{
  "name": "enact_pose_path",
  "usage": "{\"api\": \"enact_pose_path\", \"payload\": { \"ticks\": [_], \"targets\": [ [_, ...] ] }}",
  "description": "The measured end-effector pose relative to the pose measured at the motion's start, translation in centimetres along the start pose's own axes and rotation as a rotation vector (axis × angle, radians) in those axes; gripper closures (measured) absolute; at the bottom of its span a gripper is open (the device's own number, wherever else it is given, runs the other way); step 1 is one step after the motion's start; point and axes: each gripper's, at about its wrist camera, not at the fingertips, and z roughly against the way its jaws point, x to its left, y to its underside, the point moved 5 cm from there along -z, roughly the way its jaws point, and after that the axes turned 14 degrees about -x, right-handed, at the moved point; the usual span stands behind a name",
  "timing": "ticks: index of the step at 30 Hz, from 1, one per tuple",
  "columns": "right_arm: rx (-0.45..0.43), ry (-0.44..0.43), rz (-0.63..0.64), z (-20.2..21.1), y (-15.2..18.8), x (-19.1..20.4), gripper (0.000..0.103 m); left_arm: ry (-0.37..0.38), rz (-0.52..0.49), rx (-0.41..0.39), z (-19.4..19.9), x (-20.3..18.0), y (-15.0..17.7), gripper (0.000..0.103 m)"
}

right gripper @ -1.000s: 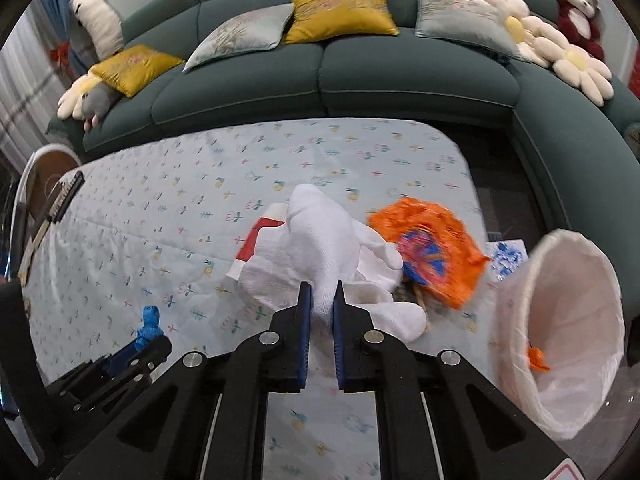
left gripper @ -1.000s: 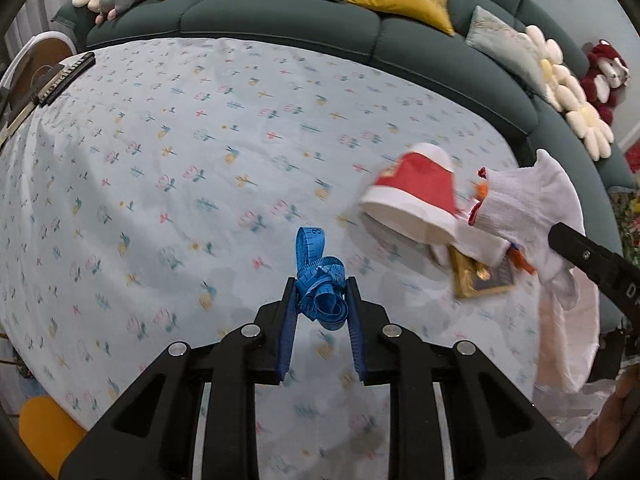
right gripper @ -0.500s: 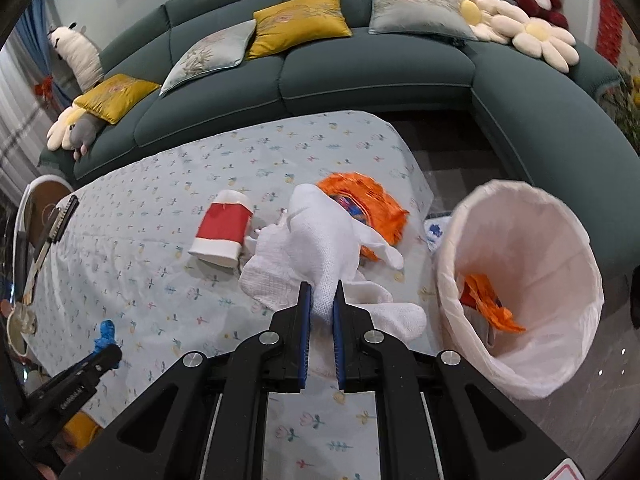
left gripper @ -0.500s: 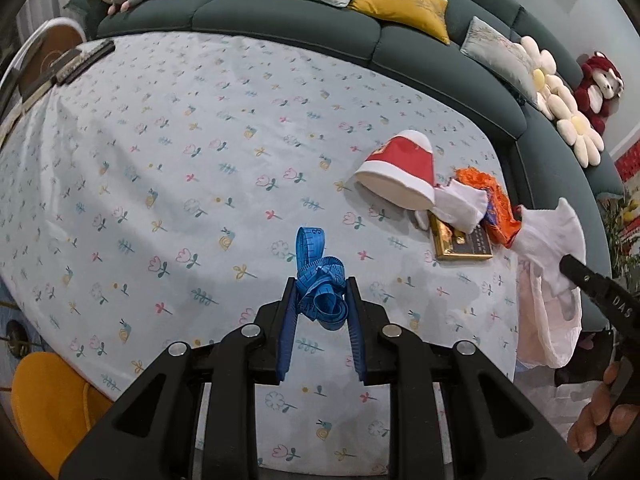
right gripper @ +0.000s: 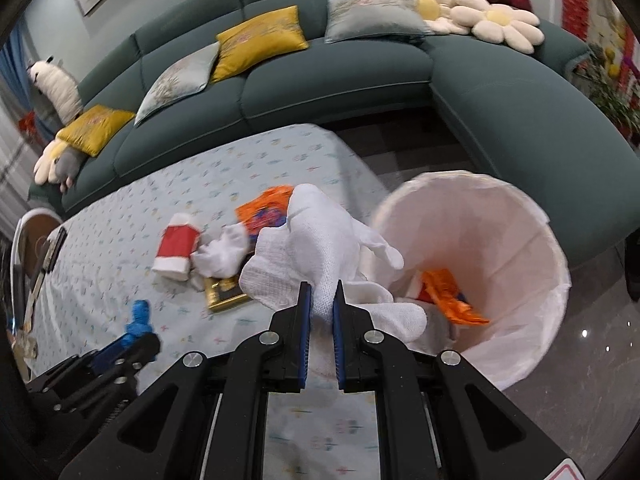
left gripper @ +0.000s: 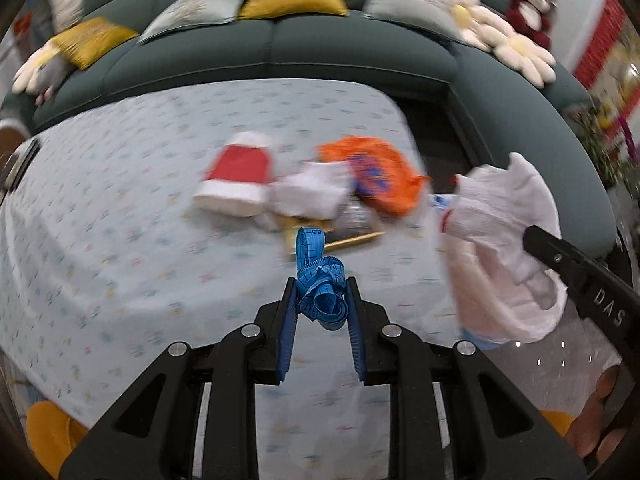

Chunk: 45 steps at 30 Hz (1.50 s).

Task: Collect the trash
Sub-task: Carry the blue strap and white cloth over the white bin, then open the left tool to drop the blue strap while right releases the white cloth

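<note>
- Your left gripper [left gripper: 321, 298] is clamped on a bundled blue tape measure [left gripper: 320, 280], above the tablecloth.
- Your right gripper [right gripper: 320, 292] pinches a white glove [right gripper: 316, 248], at the rim of the lined bin [right gripper: 520, 240].

Both hands have swung toward the right end of the tabletop [right gripper: 120, 240]. In the right wrist view the white glove [right gripper: 320, 248] that the right gripper [right gripper: 320, 292] carries hung over the cup and wrappers a second ago — now it hangs at the near-left rim of the white bin [right gripper: 500, 216], partly over its mouth, and the bin has grown to fill the right side of the view. The left gripper [left gripper: 321, 294] with its blue tape measure [left gripper: 320, 284] was over bare cloth to the left — it now sits just near of the red-and-white cup [left gripper: 236, 178], the orange wrapper [left gripper: 384, 176] and the gold-edged packet [left gripper: 352, 236].
</note>
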Motion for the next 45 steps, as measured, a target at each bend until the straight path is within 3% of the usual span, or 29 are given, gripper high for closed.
{"api": "enact_pose_path", "payload": {
  "ticks": [10, 20, 28, 30, 33, 45],
  "targets": [
    [-0.015, 0.112, -0.078, 0.1, -0.5, -9.8, 0.093, 0.088, -0.146, 0.037, -3.6, -11.4, 0.0, 0.080],
    [-0.016, 0.191, -0.149, -0.3, -0.3, -16.7, 0.093, 0.150, -0.226, 0.065, -6.2, -18.0, 0.5, 0.080],
    [-0.008, 0.201, -0.168, -1.1, -0.1, -17.9, 0.093, 0.172, -0.225, 0.080, -7.3, -19.6, 0.6, 0.079],
    [-0.008, 0.200, -0.169, -1.2, 0.0, -17.9, 0.093, 0.161, -0.220, 0.075, -7.4, -19.6, 0.5, 0.065],
    [-0.006, 0.197, -0.168, -1.5, -0.1, -17.8, 0.093, 0.141, -0.219, 0.046, -7.1, -19.3, 0.2, 0.052],
    [0.006, 0.174, -0.138, -1.9, -0.4, -16.3, 0.092, 0.113, -0.185, 0.049, -7.2, -17.1, -0.2, 0.050]
  ]
}}
